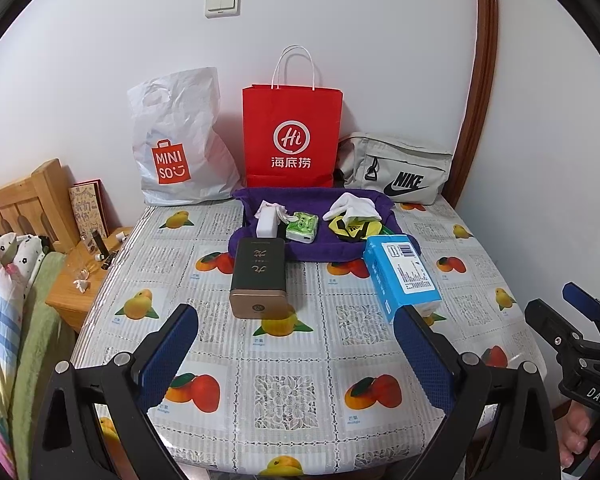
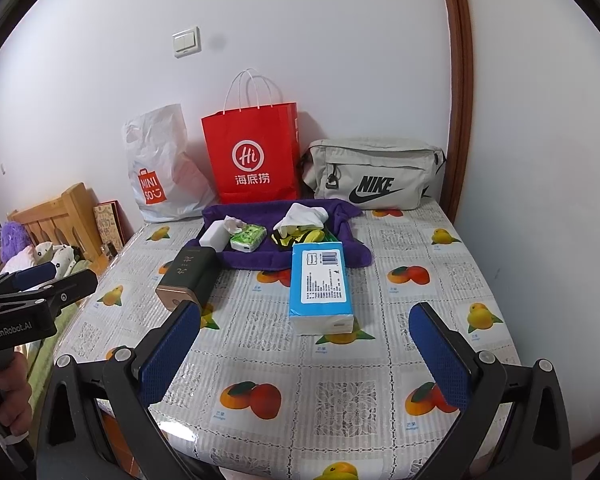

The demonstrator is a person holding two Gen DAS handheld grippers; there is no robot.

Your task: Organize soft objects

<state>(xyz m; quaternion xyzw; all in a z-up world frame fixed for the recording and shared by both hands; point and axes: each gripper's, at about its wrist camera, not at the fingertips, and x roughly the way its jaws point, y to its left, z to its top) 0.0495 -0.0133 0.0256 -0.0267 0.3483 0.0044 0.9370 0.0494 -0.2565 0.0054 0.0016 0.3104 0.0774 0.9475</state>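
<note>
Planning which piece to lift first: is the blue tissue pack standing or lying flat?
Lying flat: the blue tissue pack rests label-up on the table, beside the purple towel.

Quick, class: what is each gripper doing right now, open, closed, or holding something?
Left gripper: open, holding nothing, above the table.
Right gripper: open, holding nothing.

White plastic bag: orange "MINISO" logo. Red paper bag: "Hi" in circle, "海底捞" below. Grey pouch: black "NIKE" plus swoosh. Left gripper body: "GenRobot.AI". Right gripper body: "DAS", rest cut off. Blue tissue pack: barcode, fine print unreadable.
</note>
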